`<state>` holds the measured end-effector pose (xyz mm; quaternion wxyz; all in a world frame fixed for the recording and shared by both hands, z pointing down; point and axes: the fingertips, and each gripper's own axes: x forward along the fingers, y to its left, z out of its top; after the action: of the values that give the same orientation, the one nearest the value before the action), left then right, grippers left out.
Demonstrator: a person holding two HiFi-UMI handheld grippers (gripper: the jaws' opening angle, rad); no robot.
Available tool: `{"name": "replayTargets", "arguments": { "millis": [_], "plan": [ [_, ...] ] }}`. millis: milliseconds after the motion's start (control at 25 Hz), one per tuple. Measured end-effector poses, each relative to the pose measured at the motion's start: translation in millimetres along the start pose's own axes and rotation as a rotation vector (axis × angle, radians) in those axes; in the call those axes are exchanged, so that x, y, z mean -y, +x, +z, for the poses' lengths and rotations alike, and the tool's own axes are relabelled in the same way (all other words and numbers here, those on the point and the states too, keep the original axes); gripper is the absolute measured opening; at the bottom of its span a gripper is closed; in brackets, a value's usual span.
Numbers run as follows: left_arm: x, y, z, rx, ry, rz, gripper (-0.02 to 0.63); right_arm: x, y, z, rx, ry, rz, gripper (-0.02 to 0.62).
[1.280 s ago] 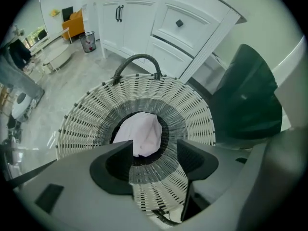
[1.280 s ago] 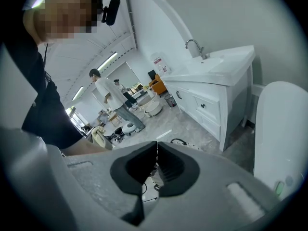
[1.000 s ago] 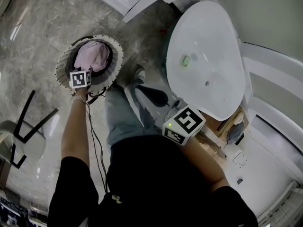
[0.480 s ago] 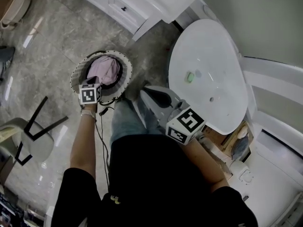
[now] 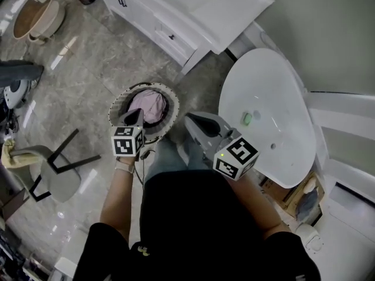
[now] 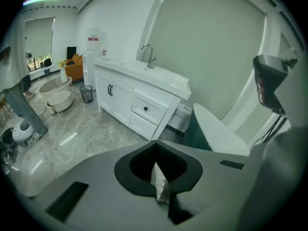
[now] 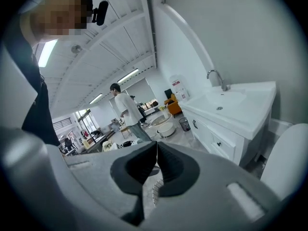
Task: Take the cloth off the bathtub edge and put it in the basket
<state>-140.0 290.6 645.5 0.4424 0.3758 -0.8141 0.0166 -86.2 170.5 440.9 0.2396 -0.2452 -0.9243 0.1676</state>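
Note:
The pink cloth (image 5: pixel 147 106) lies bunched inside the round woven basket (image 5: pixel 117 107) on the floor. My left gripper (image 5: pixel 136 117) hangs over the basket's near rim, jaws shut with nothing between them; in the left gripper view the left gripper (image 6: pixel 155 148) points at the vanity and the tub. My right gripper (image 5: pixel 199 123) is held over the floor between the basket and the white bathtub (image 5: pixel 266 116), also shut and empty. In the right gripper view the right gripper (image 7: pixel 156 146) faces the room.
A white vanity with a sink (image 5: pixel 187 16) stands behind the basket. A small green item (image 5: pixel 247 119) lies in the tub. A chair (image 5: pixel 55 168) is at the left and round tubs (image 5: pixel 35 10) at the far left. A person (image 7: pixel 126 110) stands across the room.
My left gripper has drawn back and up from inside the basket, leaving the pink cloth there. The head view has swung, so more of the vanity and floor shows.

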Motion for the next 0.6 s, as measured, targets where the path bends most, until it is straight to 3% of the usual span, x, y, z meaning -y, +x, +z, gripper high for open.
{"name": "replayTargets", "arguments": {
  "millis": [280,600],
  "plan": [
    [40.8,-85.8,53.7,0.155,0.016,-0.032,0.014,-14.4,-2.3,32.4,0.043,-0.026,0.05,-0.002],
    [79.8,-168.4,109.3,0.32,0.102,-0.021,0.014,-45.7,-8.2,74.4,0.086,-0.079,0.144,-0.002]
  ]
}}
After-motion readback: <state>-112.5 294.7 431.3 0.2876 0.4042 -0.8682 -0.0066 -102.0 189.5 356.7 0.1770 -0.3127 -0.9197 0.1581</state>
